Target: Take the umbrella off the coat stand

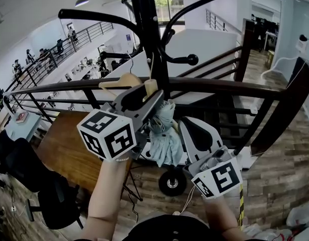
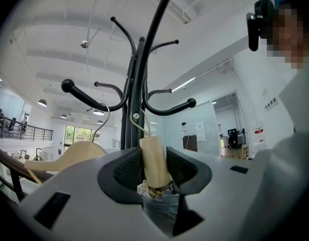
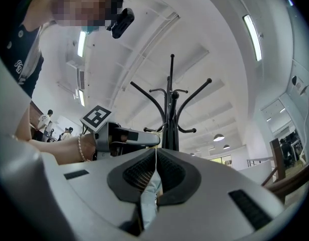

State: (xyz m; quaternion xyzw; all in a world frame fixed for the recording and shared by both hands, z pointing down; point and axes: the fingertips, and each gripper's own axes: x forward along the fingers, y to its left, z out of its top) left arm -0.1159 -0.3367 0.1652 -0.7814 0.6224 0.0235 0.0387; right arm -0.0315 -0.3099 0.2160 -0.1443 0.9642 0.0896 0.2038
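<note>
Wooden and pale, a hanger hung at the left of the black coat stand. Just beside it the left gripper reached in about level. In the left gripper view its two ribbed pads lay against either side of the umbrella's cream handle, so it had a pinch on the handle rather than jaws standing free. The umbrella hung close against the pole with its long axis near upright: handle at the top between those jaws, folded pale-blue canopy drooping below. From the handle's top a thin cord looped up to a small fitting on the pole — the one link to the stand. Further right and lower, the right gripper angled upward, its jaws pressed almost together on a fold of the blue fabric. The move ahead seemed to turn on that cord. It sat directly above the left gripper, the nearer of the two, so the handle would probably have to rise and then come away from the pole — with the right gripper steadying the canopy below.
</note>
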